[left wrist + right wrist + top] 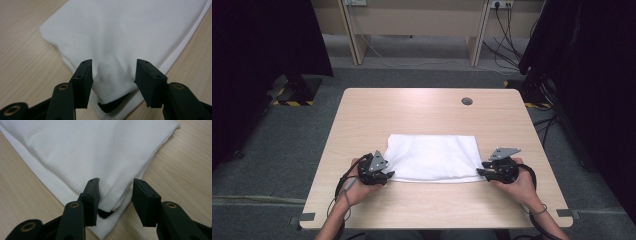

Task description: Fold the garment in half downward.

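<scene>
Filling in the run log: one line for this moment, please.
left claw: open at cloth near corner | right claw: open at other near corner | cloth: folded, flat

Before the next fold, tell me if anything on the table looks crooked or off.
Nothing stands out. The folded white cloth lies flat on the table, and the left gripper and right gripper sit open at its near corners.

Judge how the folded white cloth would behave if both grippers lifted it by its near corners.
The white cloth would probably sag between the left gripper and right gripper: it lies soft and faintly wrinkled. Its stacked layers may peel apart unless both jaws catch them all. It looks thin, so likely light.
</scene>
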`<state>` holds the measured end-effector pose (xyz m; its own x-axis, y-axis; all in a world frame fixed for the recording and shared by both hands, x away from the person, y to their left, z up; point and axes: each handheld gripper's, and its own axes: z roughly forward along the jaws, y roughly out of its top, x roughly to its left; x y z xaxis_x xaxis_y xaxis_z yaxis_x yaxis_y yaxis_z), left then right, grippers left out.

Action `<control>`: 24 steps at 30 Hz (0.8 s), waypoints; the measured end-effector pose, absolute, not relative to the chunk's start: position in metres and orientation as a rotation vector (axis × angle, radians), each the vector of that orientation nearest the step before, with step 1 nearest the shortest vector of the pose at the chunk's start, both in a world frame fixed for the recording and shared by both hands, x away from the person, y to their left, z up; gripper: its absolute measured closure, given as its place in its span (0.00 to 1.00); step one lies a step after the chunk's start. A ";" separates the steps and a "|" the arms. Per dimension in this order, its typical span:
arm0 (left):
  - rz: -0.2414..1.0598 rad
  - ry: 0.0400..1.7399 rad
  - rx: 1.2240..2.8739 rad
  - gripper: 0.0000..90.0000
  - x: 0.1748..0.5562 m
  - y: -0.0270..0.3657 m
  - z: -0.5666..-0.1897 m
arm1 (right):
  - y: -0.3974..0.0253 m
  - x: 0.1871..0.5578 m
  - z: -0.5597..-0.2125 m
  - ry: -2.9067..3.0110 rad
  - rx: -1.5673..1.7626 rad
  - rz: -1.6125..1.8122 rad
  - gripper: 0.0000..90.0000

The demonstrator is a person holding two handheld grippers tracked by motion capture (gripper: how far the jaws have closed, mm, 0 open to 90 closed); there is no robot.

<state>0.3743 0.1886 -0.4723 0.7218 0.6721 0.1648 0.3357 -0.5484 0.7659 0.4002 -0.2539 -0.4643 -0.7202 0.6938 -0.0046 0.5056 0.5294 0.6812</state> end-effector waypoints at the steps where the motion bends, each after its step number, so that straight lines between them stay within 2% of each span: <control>1: 0.580 0.760 2.180 0.35 0.374 0.189 -0.472 | -0.254 0.400 -0.464 2.496 1.004 0.979 0.55; 2: 0.580 0.760 2.180 0.35 0.374 0.189 -0.472 | -0.255 0.400 -0.463 2.486 1.020 0.996 0.51; 3: 0.579 0.781 2.138 0.35 0.374 0.189 -0.469 | -0.255 0.400 -0.463 2.486 1.020 0.996 0.51; 4: 0.579 0.781 2.138 0.30 0.374 0.189 -0.469 | -0.255 0.400 -0.463 2.486 1.020 0.996 0.51; 5: 0.572 0.797 2.105 0.30 0.374 0.190 -0.466 | -0.257 0.400 -0.463 2.479 1.035 1.010 0.45; 6: 0.572 0.797 2.105 0.27 0.374 0.190 -0.466 | -0.257 0.400 -0.463 2.479 1.035 1.010 0.45; 7: 0.572 0.797 2.105 0.27 0.374 0.190 -0.466 | -0.259 0.400 -0.461 2.469 1.055 1.018 0.45; 8: 0.560 0.821 2.068 0.27 0.374 0.193 -0.462 | -0.259 0.400 -0.461 2.469 1.055 1.018 0.41; 10: 0.560 0.821 2.068 0.23 0.374 0.193 -0.462 | -0.263 0.401 -0.458 2.451 1.080 1.048 0.41; 11: 0.547 0.835 2.040 0.23 0.374 0.195 -0.458 | -0.264 0.401 -0.457 2.443 1.089 1.050 0.36; 16: 0.557 0.862 1.979 0.18 0.374 0.202 -0.449 | -0.273 0.402 -0.450 2.408 1.114 1.071 0.34; 24: 0.576 0.896 1.947 0.18 0.369 0.214 -0.442 | -0.279 0.401 -0.446 2.377 1.148 1.095 0.31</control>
